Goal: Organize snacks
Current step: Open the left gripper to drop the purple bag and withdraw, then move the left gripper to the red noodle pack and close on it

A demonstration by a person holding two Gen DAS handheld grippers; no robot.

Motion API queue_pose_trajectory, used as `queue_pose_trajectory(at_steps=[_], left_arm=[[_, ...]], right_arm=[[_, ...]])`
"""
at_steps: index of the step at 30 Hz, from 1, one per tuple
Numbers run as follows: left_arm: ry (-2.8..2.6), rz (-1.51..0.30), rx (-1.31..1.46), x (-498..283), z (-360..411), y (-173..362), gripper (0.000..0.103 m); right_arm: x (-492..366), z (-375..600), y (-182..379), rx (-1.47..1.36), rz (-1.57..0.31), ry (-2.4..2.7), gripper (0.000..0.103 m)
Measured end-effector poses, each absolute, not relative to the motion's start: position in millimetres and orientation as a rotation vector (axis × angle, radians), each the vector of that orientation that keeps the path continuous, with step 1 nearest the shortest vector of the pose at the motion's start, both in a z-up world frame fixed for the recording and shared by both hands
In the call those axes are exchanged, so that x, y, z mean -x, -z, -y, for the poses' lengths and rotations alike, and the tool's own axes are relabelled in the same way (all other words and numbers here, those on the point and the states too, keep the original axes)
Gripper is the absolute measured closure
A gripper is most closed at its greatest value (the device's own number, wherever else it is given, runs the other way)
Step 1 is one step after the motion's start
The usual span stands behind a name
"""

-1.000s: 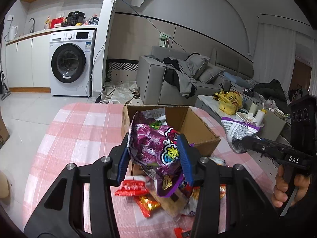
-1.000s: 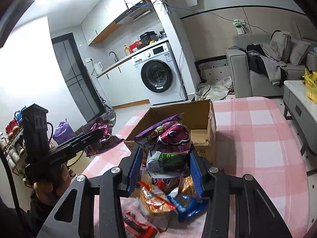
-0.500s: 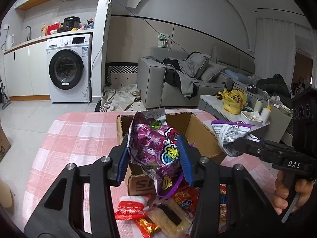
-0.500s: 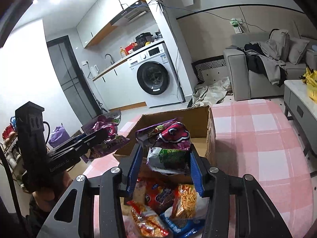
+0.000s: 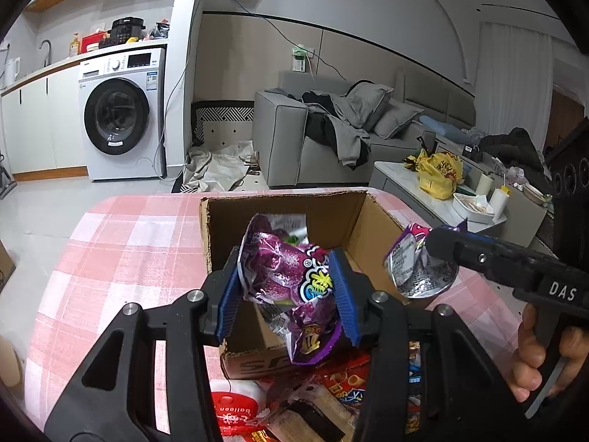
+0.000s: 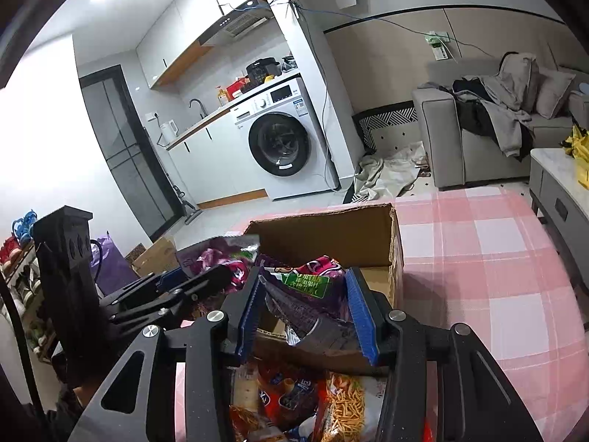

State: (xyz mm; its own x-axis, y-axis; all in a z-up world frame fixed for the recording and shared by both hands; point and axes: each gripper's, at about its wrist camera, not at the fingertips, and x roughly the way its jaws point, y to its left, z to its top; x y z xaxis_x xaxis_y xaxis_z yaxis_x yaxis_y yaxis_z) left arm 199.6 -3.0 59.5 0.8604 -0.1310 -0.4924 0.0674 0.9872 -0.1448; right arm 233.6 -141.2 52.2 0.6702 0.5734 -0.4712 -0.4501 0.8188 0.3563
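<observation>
My left gripper (image 5: 285, 294) is shut on a purple foil snack bag (image 5: 291, 283) and holds it over the near edge of an open cardboard box (image 5: 371, 221) on the pink checked table. My right gripper (image 6: 307, 313) is shut on a second purple snack bag (image 6: 305, 302), also over the box's (image 6: 324, 235) near edge. In the left wrist view the right gripper (image 5: 441, 243) shows with its crumpled bag (image 5: 416, 272) at the box's right side. In the right wrist view the left gripper (image 6: 191, 280) shows at left with its bag (image 6: 217, 258).
Several loose snack packets (image 5: 331, 397) lie on the table in front of the box, also in the right wrist view (image 6: 313, 401). The pink checked tablecloth (image 6: 486, 258) spreads right of the box. A sofa (image 5: 331, 129), a coffee table (image 5: 452, 191) and a washing machine (image 5: 117, 114) stand beyond.
Both grippers have risen and moved forward with their bags, from above the loose packets to over the box's near edge. The right gripper has come closer to the left one.
</observation>
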Motion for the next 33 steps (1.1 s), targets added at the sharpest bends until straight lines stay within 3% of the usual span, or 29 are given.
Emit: queue_pose_trajectory(at_steps=[9,10,13,16,20,33], left_arm=[[0.085,-0.584,0.103,-220,12,-44,0.056],[0.089,-0.586,0.100,-218,13,-43,0.053],[0.078,-0.560,0.096,-206,12,-46,0.024],[0.077,-0.531,0.094,-188,7,-52,0.016],[0.071,-0.524,0.108,-163,4,-57,0.001],[0.053,-0.543,0.080,-75,-2,-54,0.001]], right_arm=[[-236,141,-51,-0.199,-0.618,-0.574,0.049],[-234,142,-51,-0.194,-0.618,-0.575,0.042],[-225,147,-50,-0.194,-0.621,-0.578,0.015],[-215,152,-48,-0.191,-0.625,-0.564,0.001],[-200,162,-46,-0.190,-0.630,-0.535,0.000],[-151,183,-44,-0.198,-0.647,-0.508,0.000]])
